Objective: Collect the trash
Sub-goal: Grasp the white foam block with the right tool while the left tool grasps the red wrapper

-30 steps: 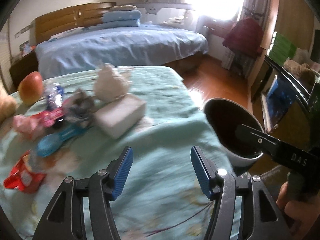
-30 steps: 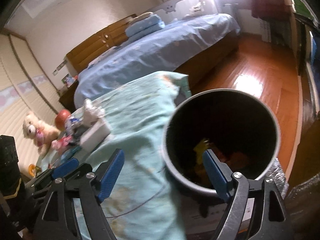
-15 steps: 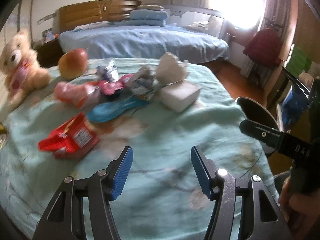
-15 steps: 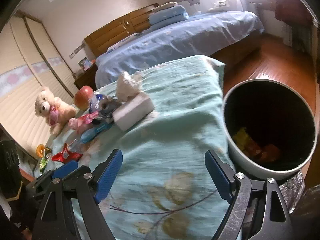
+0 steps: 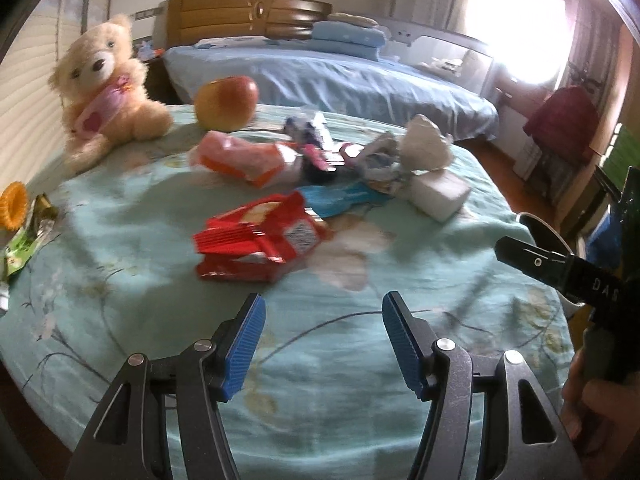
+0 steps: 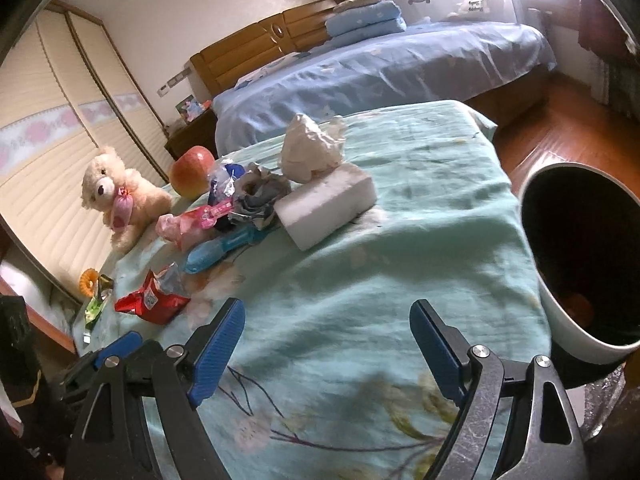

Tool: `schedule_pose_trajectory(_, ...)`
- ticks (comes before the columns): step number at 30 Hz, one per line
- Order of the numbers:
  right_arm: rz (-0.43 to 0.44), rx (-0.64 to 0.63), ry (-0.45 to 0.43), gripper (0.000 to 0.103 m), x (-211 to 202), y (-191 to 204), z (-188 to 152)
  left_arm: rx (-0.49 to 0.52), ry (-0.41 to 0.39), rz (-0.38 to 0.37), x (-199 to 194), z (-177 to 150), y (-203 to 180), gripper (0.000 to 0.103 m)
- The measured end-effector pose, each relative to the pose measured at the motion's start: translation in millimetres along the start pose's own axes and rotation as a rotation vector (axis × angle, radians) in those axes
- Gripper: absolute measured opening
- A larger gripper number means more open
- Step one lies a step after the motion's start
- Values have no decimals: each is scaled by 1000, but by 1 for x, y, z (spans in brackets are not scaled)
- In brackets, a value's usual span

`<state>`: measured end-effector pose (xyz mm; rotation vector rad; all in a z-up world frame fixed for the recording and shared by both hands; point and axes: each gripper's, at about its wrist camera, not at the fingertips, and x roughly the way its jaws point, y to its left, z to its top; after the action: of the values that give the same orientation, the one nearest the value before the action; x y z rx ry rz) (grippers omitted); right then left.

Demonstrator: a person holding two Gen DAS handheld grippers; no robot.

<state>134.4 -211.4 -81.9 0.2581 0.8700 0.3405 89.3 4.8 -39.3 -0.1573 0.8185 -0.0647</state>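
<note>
I've swung both grippers off the bin (image 6: 580, 252) back toward the table since a second ago. Left gripper (image 5: 323, 342) and right gripper (image 6: 327, 350) both wide, empty. Red wrapper (image 5: 260, 238) is nearest, ahead of left. Bin at table's right edge holds some orange scraps (dark inside).

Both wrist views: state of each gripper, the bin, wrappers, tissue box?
left gripper: jaws open, empty, over the bedspread.
right gripper: jaws open, empty.
trash bin: upright beside the bed, open top, some trash inside.
red snack wrapper: crumpled, lying on the bedspread, nearest the left gripper.
blue wrapper: lying flat.
tissue box: tissue sticking out of the top.
</note>
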Motion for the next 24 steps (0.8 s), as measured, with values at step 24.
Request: schedule_pose_trajectory(24, -47, -6, 29, 86, 61, 15, 40, -45, 0, 35, 52, 34, 21, 56)
